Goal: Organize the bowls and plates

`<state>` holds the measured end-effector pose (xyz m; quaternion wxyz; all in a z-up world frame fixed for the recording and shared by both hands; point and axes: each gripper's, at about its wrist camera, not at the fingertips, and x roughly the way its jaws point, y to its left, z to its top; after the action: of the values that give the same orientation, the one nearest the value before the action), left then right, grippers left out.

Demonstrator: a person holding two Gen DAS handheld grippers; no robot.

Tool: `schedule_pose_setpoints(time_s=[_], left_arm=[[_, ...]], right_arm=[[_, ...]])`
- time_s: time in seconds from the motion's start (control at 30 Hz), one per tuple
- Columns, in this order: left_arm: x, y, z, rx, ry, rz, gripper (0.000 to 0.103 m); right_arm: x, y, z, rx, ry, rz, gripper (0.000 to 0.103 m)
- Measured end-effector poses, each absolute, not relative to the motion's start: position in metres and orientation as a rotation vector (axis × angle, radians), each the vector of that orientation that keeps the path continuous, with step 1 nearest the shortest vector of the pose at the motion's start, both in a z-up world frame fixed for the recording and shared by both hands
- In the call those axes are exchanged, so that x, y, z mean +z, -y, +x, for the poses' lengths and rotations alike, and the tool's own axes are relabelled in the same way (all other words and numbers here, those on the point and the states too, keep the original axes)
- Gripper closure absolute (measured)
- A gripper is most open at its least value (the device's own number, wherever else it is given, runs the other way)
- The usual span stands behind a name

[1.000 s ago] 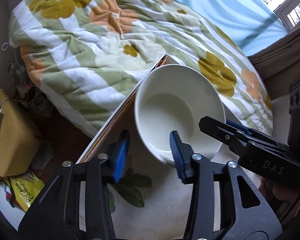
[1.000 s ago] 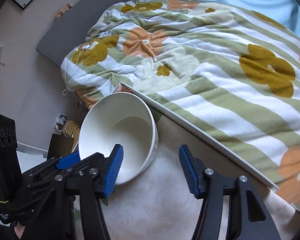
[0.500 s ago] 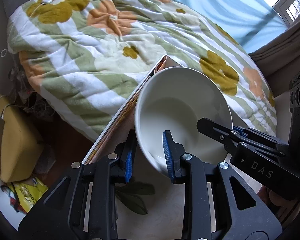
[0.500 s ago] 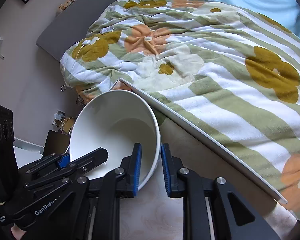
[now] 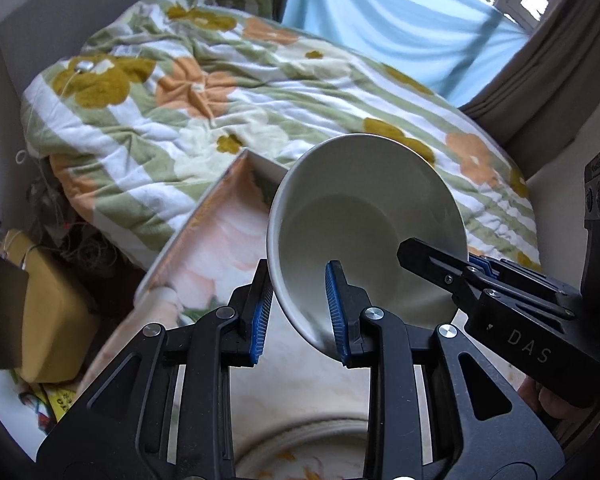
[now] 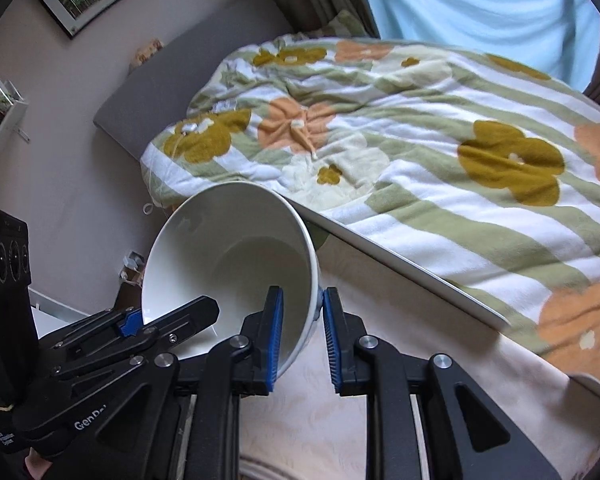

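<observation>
Lifted off the floral tabletop [image 5: 300,392] since earlier, the deep white ceramic bowl [image 5: 364,216] hangs tilted, both hand-held grippers, left [image 5: 298,312] and right [image 6: 300,336], clamped on opposite rim walls to share its weight.

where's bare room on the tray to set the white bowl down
Free: the pale floral tray surface below the bowl, between the tray's raised edge and a patterned plate rim at bottom. Crowded: both grippers clamp the bowl's rim; the blanket borders the tray.

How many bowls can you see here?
1: a white bowl held tilted above the table, its rim pinched by both tools. A round rim at the left view's bottom edge may be another dish.
</observation>
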<state>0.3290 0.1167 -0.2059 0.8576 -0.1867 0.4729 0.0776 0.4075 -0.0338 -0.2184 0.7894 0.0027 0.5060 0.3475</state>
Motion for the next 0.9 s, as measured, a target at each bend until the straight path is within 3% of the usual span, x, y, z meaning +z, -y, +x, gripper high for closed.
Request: schedule_pose_setpoints(time_s=[0.43, 0.9], left_arm=[[-0.149, 0.061, 0.242, -0.010, -0.968, -0.307, 0.079], [-0.185, 0.212, 0.214, -0.247, -1.131, -0.208, 0.079]], right_arm=[[-0.151, 0.206, 0.293, 0.590, -0.988, 0.066, 0.085], [-0.183, 0.352, 0.227, 0.373, -1.068, 0.128, 0.085]])
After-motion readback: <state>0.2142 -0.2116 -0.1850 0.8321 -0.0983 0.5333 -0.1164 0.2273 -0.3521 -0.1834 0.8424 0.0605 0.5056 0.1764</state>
